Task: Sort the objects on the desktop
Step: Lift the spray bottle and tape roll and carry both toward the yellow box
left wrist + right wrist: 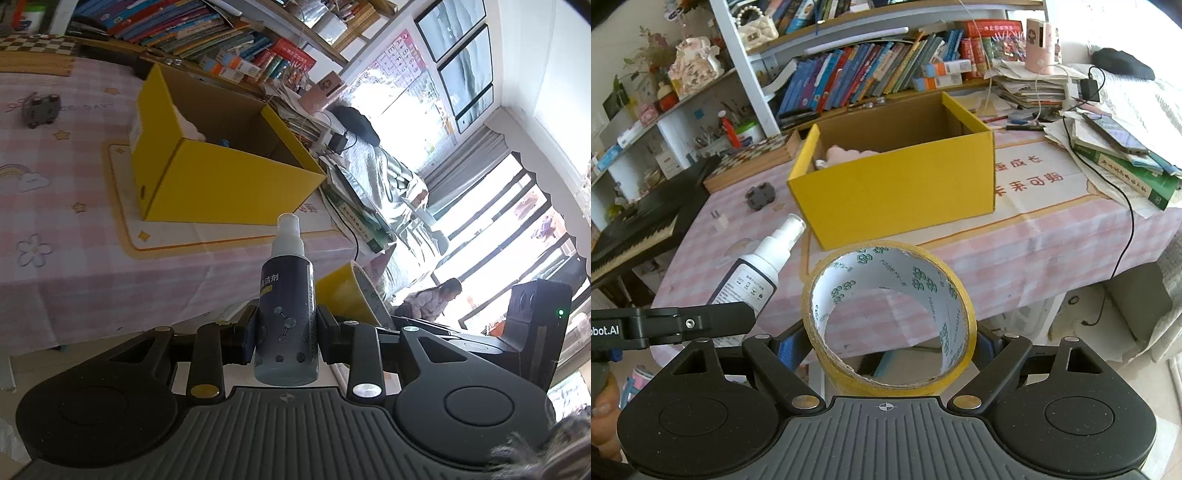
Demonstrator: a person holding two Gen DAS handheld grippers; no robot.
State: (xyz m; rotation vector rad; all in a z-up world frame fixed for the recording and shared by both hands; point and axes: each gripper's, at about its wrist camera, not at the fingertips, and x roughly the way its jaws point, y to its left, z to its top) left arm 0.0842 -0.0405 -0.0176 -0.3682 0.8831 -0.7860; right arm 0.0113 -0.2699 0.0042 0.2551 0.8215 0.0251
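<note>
My left gripper (286,332) is shut on a dark spray bottle (286,314) with a white nozzle, held in the air near the table's front edge; the bottle also shows in the right wrist view (759,266). My right gripper (888,343) is shut on a roll of yellow tape (886,314), also seen in the left wrist view (347,291). An open yellow cardboard box (897,192) stands on the pink checked tablecloth beyond both grippers; it also shows in the left wrist view (221,181). Something pale pink lies inside it (842,153).
A small dark toy car (760,196) sits left of the box, also in the left wrist view (40,109). A stack of books and papers with a phone (1123,155) and a black cable lies at the table's right. A bookshelf (868,70) stands behind, and a keyboard (635,229) to the left.
</note>
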